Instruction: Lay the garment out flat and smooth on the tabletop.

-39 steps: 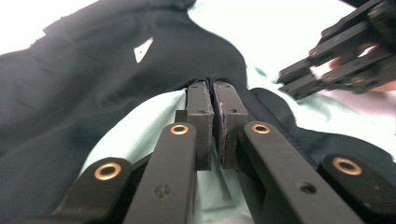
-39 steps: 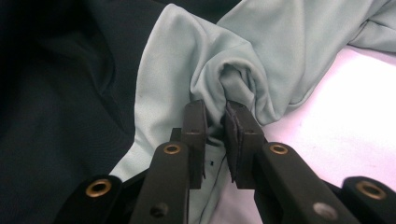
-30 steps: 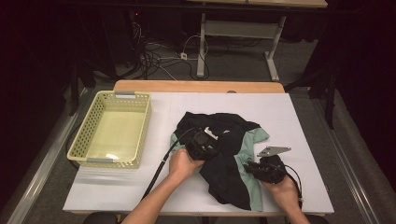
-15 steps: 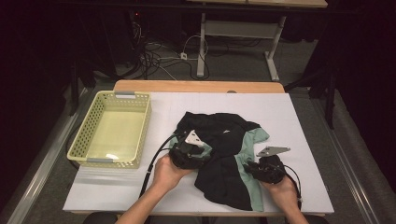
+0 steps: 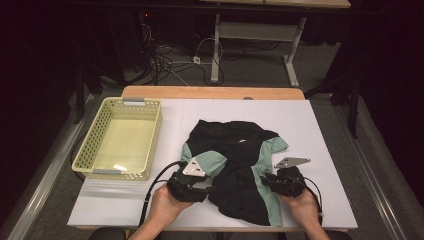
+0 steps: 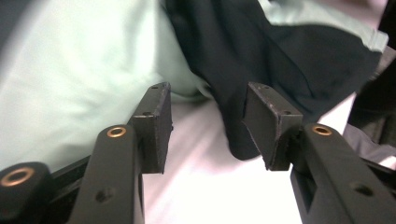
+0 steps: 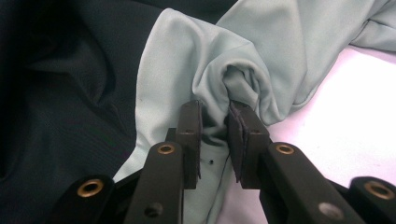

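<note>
A black and mint-green shirt [image 5: 235,165] lies crumpled on the white table [image 5: 125,210]. My left gripper [image 5: 206,188] rests at the shirt's near left edge. In the left gripper view it [image 6: 208,100] is open, its jaws having just been opening. Bare table shows between the pads, and the mint [image 6: 84,70] and black cloth [image 6: 299,51] lie just past the tips. My right gripper [image 5: 266,180] is at the shirt's near right side. In the right gripper view it [image 7: 215,109] is shut on a bunched fold of mint fabric [image 7: 243,79].
A yellow perforated basket [image 5: 152,140] stands on the table's left, a hand's width from the shirt. The table's front edge is just behind both hands. Cables lie on the floor [image 5: 175,60] beyond the far edge.
My left gripper has drawn back left and toward the table's front, off the shirt's middle, and its jaws have opened and released the cloth. The right gripper has stayed put.
</note>
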`<state>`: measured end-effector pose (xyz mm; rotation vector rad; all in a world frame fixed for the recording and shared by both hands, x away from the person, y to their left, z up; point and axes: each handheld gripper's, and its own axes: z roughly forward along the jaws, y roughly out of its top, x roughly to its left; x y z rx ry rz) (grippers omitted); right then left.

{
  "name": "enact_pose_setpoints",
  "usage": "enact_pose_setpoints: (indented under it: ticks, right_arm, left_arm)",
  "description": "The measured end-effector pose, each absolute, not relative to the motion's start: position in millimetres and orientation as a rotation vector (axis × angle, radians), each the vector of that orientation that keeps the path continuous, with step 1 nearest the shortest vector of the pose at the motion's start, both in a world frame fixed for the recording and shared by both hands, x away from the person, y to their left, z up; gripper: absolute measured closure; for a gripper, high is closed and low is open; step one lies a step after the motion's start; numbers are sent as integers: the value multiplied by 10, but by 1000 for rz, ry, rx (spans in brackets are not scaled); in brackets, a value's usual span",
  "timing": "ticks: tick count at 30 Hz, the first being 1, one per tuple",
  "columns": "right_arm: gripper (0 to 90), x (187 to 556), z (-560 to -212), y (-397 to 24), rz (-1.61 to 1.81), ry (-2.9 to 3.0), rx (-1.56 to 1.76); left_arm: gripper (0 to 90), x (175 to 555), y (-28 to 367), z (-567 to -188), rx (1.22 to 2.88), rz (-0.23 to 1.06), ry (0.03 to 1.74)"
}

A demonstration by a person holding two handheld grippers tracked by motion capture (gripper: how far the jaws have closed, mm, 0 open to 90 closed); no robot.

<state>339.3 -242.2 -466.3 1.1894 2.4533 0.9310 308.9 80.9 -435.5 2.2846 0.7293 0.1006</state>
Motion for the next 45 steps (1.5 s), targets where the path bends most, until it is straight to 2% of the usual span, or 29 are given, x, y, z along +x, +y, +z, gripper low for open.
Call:
enact_pose_setpoints:
  ticks: [2, 7, 10, 18, 24, 26, 32, 38, 45]
  right_arm:
    - [757, 3390, -4663, -2421, 930, 2453, 1190]
    - [758, 3394, -4663, -2426, 933, 2456, 1185]
    - [758, 3393, -4663, -2426, 933, 2456, 1185]
    - [757, 3393, -4663, -2427, 934, 2457, 1184]
    - [757, 3395, -4664, -2430, 936, 2458, 1182]
    - [756, 3392, -4663, -2429, 933, 2458, 1181]
    - [757, 3394, -4664, -2432, 936, 2459, 1182]
    - [757, 3387, -4663, -2423, 931, 2456, 1185]
    - [758, 3392, -4664, -2428, 932, 2457, 1184]
  left_arm:
    - [565, 3093, 749, -4400, 2298, 60, 714]
    - [833, 3164, 610, -4365, 2274, -13, 650]
    - [854, 3245, 515, -4285, 2221, -52, 639]
    - [854, 3502, 102, -4195, 2229, -66, 610]
    - [848, 3696, -136, -4426, 2304, -88, 659]
    - [796, 3705, -149, -4477, 2319, -73, 668]
    - [596, 3504, 28, -4293, 2301, 24, 630]
    - [570, 3317, 338, -4124, 2246, 68, 621]
    - [574, 3262, 553, -4244, 2249, 51, 686]
